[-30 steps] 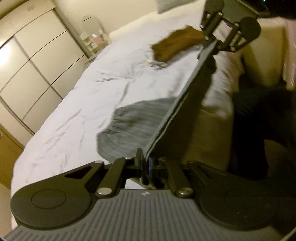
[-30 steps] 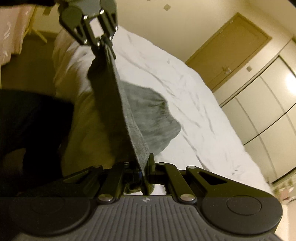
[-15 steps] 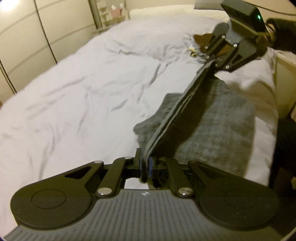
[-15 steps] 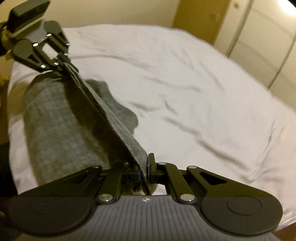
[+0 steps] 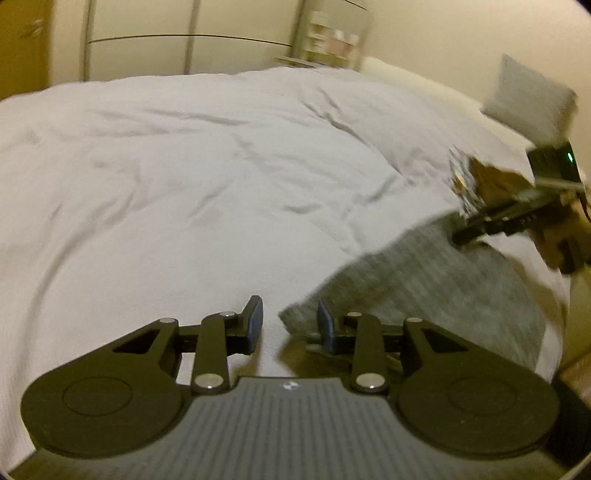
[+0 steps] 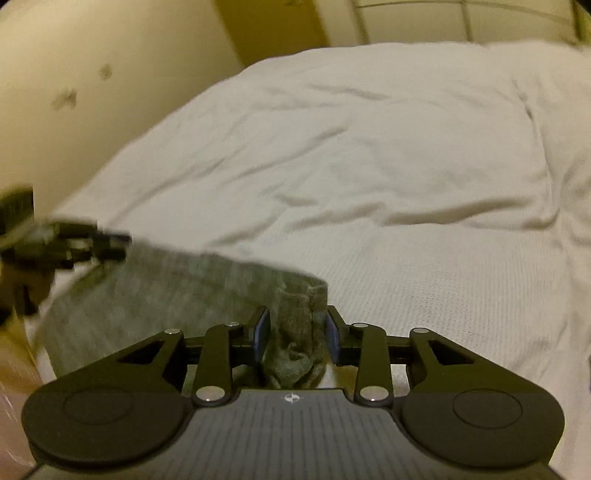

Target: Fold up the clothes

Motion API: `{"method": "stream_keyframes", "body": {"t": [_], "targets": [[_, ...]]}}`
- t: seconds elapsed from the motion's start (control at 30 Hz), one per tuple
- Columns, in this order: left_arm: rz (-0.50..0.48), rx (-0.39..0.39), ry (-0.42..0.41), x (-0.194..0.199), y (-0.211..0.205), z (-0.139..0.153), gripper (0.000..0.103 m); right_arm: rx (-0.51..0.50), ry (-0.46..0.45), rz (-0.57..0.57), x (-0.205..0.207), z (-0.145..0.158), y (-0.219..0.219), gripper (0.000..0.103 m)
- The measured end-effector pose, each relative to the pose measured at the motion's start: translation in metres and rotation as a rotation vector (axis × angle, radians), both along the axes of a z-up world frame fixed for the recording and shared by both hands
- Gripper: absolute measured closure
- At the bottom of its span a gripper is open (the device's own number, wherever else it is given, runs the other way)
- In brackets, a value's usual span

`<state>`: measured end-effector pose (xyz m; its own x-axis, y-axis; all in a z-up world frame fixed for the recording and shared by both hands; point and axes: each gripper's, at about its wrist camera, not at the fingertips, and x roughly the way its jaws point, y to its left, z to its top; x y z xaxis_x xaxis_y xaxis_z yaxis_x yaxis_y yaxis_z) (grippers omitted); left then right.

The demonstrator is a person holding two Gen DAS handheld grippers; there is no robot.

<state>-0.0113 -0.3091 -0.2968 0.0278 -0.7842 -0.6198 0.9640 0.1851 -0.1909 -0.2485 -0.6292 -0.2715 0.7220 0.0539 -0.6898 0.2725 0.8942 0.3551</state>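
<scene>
A grey knit garment [image 5: 436, 280] lies flat along the near edge of the white bed [image 5: 184, 177]. My left gripper [image 5: 290, 320] is open, its blue pads apart beside the garment's left corner. In the right wrist view the same grey garment [image 6: 177, 291] stretches leftward. My right gripper [image 6: 295, 330] is open too, with a bunched end of the cloth lying loose between its pads. Each gripper shows blurred in the other's view: the right gripper [image 5: 461, 234] at the garment's far end, the left gripper [image 6: 118, 240] likewise.
A brown garment [image 5: 495, 177] with a patterned edge lies further up the bed, near a pillow [image 5: 528, 99]. Wardrobe doors [image 5: 147, 51] and a small shelf [image 5: 332, 37] stand beyond the bed. A wooden door [image 6: 273, 26] is in the wall behind.
Both grippers carried the taut garment edge over and down onto the bed, laying it flat. Both then opened and let go of the cloth.
</scene>
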Motion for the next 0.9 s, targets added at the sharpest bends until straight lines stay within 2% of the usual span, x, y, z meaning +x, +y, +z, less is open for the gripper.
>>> {"method": "stream_keyframes", "body": {"t": [0.13,0.23,0.33,0.4,0.47,0.63,0.7,0.73,0.77,0.9], "targets": [[0.053,-0.018,-0.010,0.003,0.012,0.007,0.075,-0.086,0.000,-0.037,0.002,0.005,0.004,0.068],[0.081,-0.041,-0.048,-0.008,0.029,0.017,0.076,-0.169,-0.042,-0.077,-0.010,0.012,0.020,0.067],[0.097,-0.061,-0.050,-0.024,0.054,0.026,0.074,-0.231,-0.103,-0.068,-0.031,0.019,0.051,0.062],[0.101,-0.084,-0.003,-0.037,0.071,0.028,0.071,-0.268,-0.128,-0.035,-0.043,0.018,0.077,0.061],[0.101,-0.108,0.060,-0.050,0.085,0.027,0.063,-0.283,-0.150,-0.013,-0.055,0.013,0.104,0.060],[0.091,-0.139,0.200,-0.081,0.097,0.012,0.061,-0.228,-0.199,-0.031,-0.079,-0.003,0.153,0.059],[0.088,-0.126,0.223,-0.090,0.095,0.003,0.066,-0.196,-0.208,-0.047,-0.082,-0.009,0.164,0.059],[0.086,-0.124,0.232,-0.093,0.094,-0.001,0.073,-0.186,-0.208,-0.052,-0.083,-0.011,0.168,0.059],[0.085,-0.125,0.235,-0.096,0.095,-0.003,0.087,-0.184,-0.207,-0.052,-0.083,-0.013,0.171,0.059],[0.117,-0.146,0.274,-0.091,0.102,-0.012,0.090,-0.237,-0.174,-0.047,-0.079,-0.018,0.177,0.059]]}}
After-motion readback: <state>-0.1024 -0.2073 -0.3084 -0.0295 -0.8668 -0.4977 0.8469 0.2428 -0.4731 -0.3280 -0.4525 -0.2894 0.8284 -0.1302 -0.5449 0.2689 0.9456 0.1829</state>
